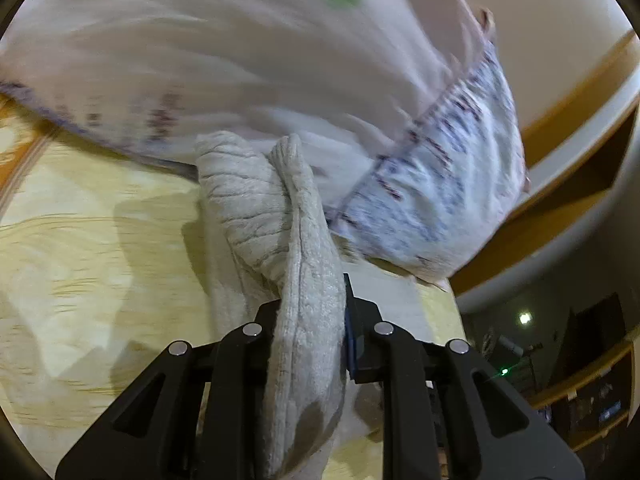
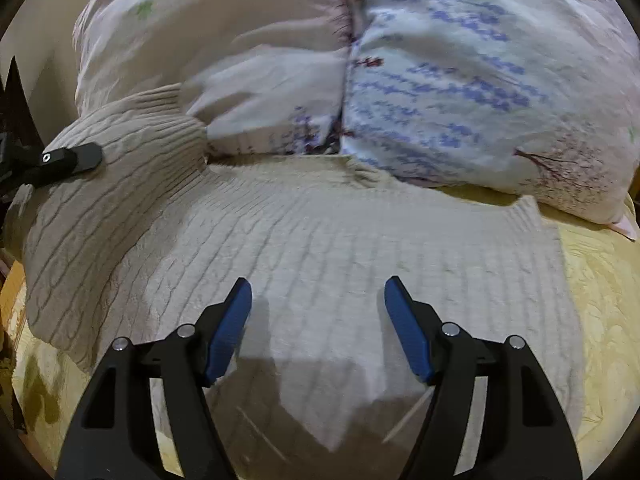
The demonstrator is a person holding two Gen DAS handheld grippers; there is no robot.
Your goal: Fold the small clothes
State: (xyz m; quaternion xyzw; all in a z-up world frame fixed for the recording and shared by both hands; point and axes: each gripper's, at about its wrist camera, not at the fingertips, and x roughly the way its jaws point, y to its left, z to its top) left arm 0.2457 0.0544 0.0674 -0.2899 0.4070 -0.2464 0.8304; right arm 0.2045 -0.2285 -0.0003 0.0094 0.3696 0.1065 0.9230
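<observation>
A beige ribbed knit garment point(image 2: 320, 248) lies spread on a yellow bed cover point(image 2: 600, 288). In the left wrist view my left gripper point(image 1: 310, 312) is shut on a fold of that knit point(image 1: 304, 280), lifted clear of the cover. The right wrist view shows the same gripper point(image 2: 86, 158) at the far left, holding the raised left side of the knit. My right gripper point(image 2: 318, 300) stands open just above the flat middle of the garment, blue pads point(image 2: 230, 332) apart, nothing between them.
Two floral pillows point(image 2: 460, 80) lie right behind the garment, the left one point(image 2: 224, 40) pale pink. A wooden bed frame and curved ledge point(image 1: 580, 128) run at the right of the left wrist view, with a dark room beyond.
</observation>
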